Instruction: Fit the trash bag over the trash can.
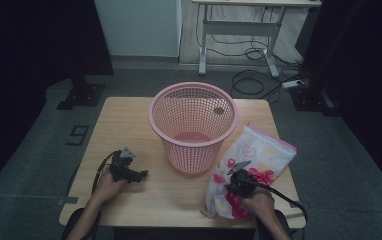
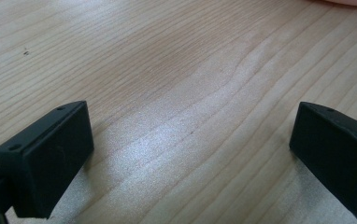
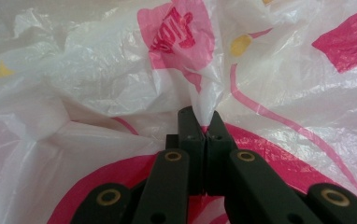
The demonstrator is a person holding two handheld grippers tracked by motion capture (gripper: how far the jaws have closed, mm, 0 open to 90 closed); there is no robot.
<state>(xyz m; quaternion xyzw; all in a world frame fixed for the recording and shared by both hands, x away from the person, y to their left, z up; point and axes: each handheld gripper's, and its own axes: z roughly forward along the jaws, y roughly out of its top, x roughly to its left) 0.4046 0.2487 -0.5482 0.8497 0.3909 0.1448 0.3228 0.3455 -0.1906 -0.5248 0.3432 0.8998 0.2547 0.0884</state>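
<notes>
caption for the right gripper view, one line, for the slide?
Right gripper pinches a fold of the white-and-pink printed plastic bag, jaws shut on the film.

Setting: lab or recording room

Small wooden table [image 1: 129, 120] on grey carpet; black curtains [image 1: 34, 40] left and right; height-adjustable desk [image 1: 239, 25] at far wall, loose cables [image 1: 251, 82] and power strip [image 1: 295, 83] on floor beneath

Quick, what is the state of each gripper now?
Left gripper: open, holding nothing.
Right gripper: jaws closed on the white and pink printed plastic bag.
</notes>
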